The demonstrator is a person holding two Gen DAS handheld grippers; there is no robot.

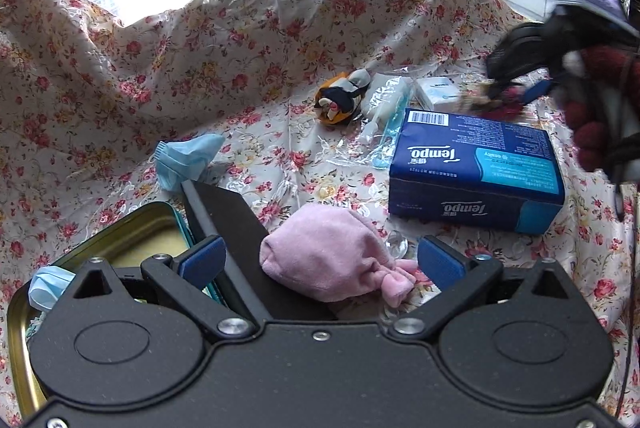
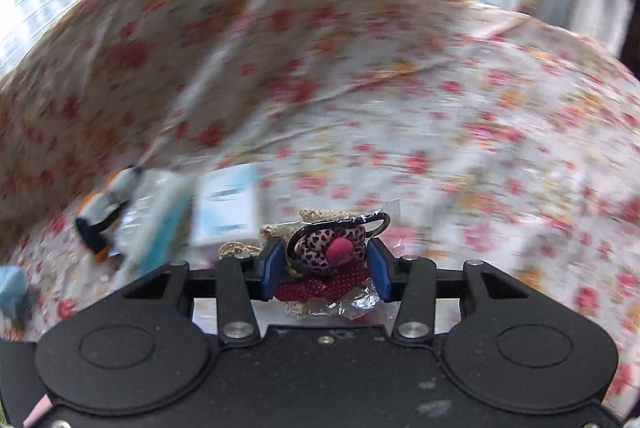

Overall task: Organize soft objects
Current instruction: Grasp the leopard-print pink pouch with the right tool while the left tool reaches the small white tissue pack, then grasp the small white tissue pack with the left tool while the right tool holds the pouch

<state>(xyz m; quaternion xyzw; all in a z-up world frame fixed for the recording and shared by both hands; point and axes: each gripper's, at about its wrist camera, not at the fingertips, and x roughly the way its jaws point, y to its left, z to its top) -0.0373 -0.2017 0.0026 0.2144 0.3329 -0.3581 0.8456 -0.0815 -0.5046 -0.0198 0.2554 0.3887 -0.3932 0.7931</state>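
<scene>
A pink velvet pouch (image 1: 332,256) lies between the wide-apart fingers of my left gripper (image 1: 320,260), which is open and not pressing it. My right gripper (image 2: 326,264) is shut on a leopard-print fabric flower (image 2: 328,248) in a crinkly clear wrapper, with red dotted cloth under it. From the left wrist that gripper (image 1: 508,91) shows blurred at the far right, held by a hand in a dark red knit sleeve (image 1: 592,107). One blue face mask (image 1: 184,159) lies on the floral cloth. Another mask (image 1: 46,286) hangs over the rim of an open gold tin (image 1: 152,224).
A blue Tempo tissue box (image 1: 476,171) stands right of centre. Behind it are a small orange, black and white plush (image 1: 340,97), a clear plastic packet (image 1: 384,103) and a white tissue pack (image 1: 436,93). A black panel (image 1: 224,211) leans by the tin. Floral cloth (image 1: 200,39) rises at the back.
</scene>
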